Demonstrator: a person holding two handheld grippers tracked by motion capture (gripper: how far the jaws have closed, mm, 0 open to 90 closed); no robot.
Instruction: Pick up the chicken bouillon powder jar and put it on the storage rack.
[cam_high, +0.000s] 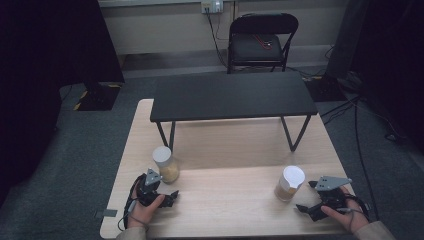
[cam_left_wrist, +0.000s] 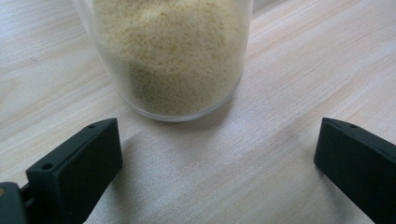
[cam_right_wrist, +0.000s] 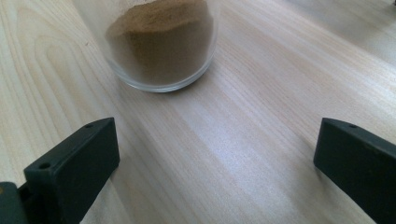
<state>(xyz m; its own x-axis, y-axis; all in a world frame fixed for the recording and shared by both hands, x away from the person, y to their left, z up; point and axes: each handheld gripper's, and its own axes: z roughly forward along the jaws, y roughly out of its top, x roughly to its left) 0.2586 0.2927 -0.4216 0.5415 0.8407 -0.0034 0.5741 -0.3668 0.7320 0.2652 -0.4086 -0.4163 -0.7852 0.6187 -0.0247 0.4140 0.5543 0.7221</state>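
A clear jar of pale yellow grains (cam_high: 165, 163) with a white lid stands on the wooden table (cam_high: 230, 200) at the left. It rises close ahead in the left gripper view as the grain jar (cam_left_wrist: 173, 56). My left gripper (cam_high: 161, 192) sits just in front of it, open, nothing between its jaws. A second white-lidded jar of brown powder (cam_high: 289, 183) stands at the right, seen nearer as the powder jar (cam_right_wrist: 163, 44). My right gripper (cam_high: 306, 196) rests beside it, open and apart from it.
A low black bench-like table (cam_high: 232, 95) stands across the far half of the wooden table. Behind it is a black folding chair (cam_high: 261, 42). Grey carpet and cables (cam_high: 357, 130) surround the table. Bare wood lies between the two jars.
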